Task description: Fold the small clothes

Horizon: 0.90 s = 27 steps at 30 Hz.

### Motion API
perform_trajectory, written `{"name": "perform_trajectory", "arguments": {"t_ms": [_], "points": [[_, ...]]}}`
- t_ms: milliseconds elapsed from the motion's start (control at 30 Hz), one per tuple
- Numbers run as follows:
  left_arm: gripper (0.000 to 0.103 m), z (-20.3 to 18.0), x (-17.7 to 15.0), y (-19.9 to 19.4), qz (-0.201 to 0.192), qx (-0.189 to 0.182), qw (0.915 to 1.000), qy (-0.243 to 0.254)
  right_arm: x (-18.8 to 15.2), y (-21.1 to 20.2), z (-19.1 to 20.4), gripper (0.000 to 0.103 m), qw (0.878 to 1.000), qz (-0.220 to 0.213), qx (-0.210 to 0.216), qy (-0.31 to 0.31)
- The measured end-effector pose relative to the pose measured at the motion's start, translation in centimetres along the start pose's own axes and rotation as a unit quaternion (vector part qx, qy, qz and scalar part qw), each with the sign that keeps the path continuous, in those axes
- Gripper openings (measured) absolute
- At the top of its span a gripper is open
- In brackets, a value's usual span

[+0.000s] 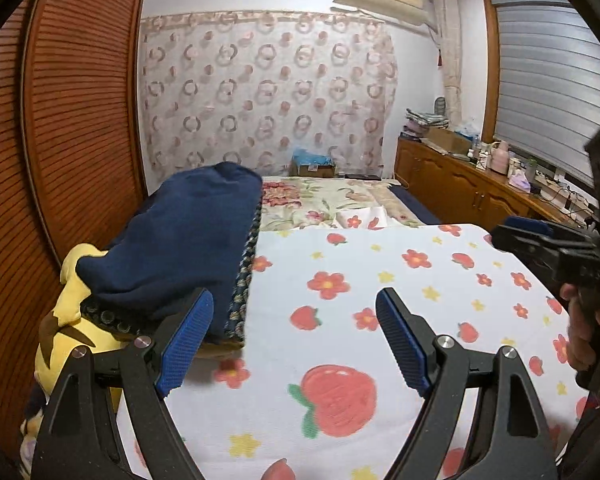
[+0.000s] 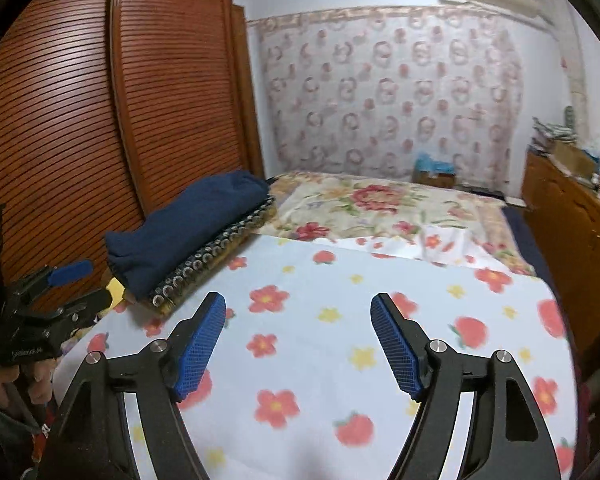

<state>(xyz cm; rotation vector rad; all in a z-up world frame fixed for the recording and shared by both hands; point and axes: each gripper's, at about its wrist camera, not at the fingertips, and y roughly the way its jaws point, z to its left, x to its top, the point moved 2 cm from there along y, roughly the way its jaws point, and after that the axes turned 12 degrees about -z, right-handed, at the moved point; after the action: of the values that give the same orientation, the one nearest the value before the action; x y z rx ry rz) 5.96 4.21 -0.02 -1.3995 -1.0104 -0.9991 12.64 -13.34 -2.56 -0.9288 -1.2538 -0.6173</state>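
A dark blue garment (image 1: 180, 240) lies folded into a long thick bundle at the left edge of the bed, resting on a flat patterned piece with ring motifs (image 2: 204, 264), whose edge shows beneath it; the stack sits just beside the louvred wooden wardrobe (image 2: 100, 120). One yellow piece of fabric (image 1: 64, 320) pokes out from under the near end of the stack. The rest of the near bed is covered by a white sheet printed with red flowers and strawberries (image 1: 360, 300), and a second, cream floral cover (image 2: 360, 204) lies farther back. The left gripper (image 1: 294, 324) hovers over the sheet with its two blue-padded fingers (image 1: 188, 340) spread wide and nothing between them; the left finger overlaps the blue garment's near end in the picture, though contact cannot be told. The right gripper (image 2: 298, 328) likewise hangs over the sheet, its two fingers (image 2: 396, 344) released and apart, holding nothing. Each gripper appears in the other's view, carried by a hand (image 1: 584, 328).
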Motion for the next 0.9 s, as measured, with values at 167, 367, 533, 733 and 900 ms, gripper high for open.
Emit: {"name": "perform_trajectory", "arguments": {"t_ms": [167, 367, 533, 733, 900], "points": [[0.084, -2.2, 1.5, -0.8, -0.012, -0.002, 0.9999, 0.01, 0.0, -4.7, 1.6, 0.077, 0.999, -0.018, -0.041, 0.001], [0.084, -3.8, 3.2, -2.0, -0.033, -0.009, 0.9993, 0.017, 0.9, -9.2, 2.7, 0.077, 0.995, -0.061, -0.077, 0.018], [0.084, -4.9, 4.1, -2.7, -0.042, -0.016, 0.9988, 0.019, 0.1, -11.2, 4.0, 0.077, 0.992, -0.077, -0.093, 0.028], [0.084, -5.2, 4.1, -2.7, -0.042, -0.016, 0.9988, 0.02, -1.3, -10.3, 4.3, 0.077, 0.991, -0.08, -0.103, 0.035], [0.084, -5.2, 4.2, -2.8, -0.043, -0.015, 0.9988, 0.02, -1.4, -10.4, 4.1, 0.077, 0.99, -0.08, -0.107, 0.035]]}}
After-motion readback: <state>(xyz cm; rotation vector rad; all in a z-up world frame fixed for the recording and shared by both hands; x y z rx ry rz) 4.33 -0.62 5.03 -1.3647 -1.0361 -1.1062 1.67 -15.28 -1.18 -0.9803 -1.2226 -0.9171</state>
